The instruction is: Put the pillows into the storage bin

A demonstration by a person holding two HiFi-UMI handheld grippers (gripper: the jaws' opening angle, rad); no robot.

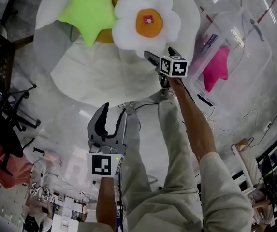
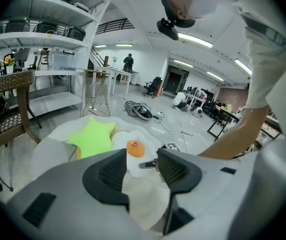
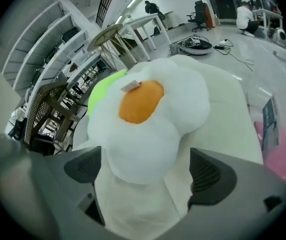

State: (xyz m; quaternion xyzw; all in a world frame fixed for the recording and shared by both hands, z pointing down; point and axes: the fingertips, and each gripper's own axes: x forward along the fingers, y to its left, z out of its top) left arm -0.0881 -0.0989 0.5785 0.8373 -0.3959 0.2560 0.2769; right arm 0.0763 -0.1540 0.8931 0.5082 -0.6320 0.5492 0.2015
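White padded mat [image 1: 104, 76] on workshop floor, fried-egg pillow [image 1: 148, 23] laid beside green star pillow [image 1: 87, 8], storage bin [image 1: 247, 57] nearby: right gripper [image 3: 143, 176] held apart at the egg's near lobe, unpressed, left gripper [image 1: 114, 111] apart and empty; lobe best seated deep before being clamped.

A white covered surface [image 1: 104, 76] fills the upper middle of the head view. On it, at the top of the frame, lie a green star pillow [image 1: 91, 7] and a white flower pillow [image 1: 147, 23], touching, with an orange pillow [image 1: 106, 36] showing beneath them. On the grey floor [image 1: 261, 98] at upper right stands a clear storage bin [image 1: 237, 30], with thin cables [image 1: 225, 125] near it.
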